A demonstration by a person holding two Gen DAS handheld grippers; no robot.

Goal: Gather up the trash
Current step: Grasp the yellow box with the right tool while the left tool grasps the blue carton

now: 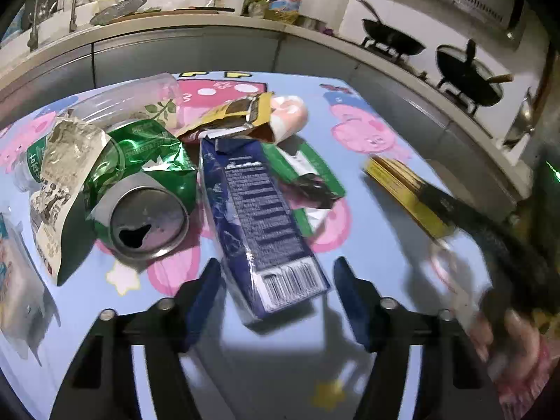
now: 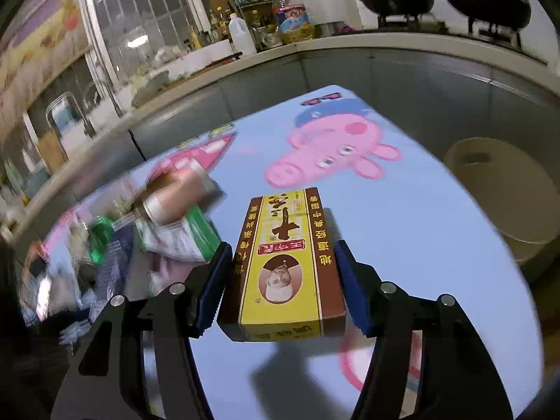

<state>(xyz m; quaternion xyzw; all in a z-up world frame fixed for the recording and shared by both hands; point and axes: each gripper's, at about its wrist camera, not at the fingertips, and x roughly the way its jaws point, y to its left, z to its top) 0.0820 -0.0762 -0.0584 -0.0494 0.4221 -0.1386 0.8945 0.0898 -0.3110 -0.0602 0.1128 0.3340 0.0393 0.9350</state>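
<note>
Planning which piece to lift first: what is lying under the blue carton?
The blue carton lies partly on a green-and-white wrapper, and its far end tucks beneath a torn brown-and-yellow packet. Whatever sits directly beneath its middle is covered.

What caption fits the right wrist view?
Right gripper straddling a yellow-brown box on the cartoon tablecloth.

Left of the left claw [image 1: 276, 294] lies a crumpled, shiny metal can [image 1: 147, 192]; between its fingers, a glossy film-wrapped carton [image 1: 259, 217]. The right claw [image 2: 283, 287] flanks a smooth printed cardboard box [image 2: 287, 262] on the glossy desk [image 2: 437, 245].
</note>
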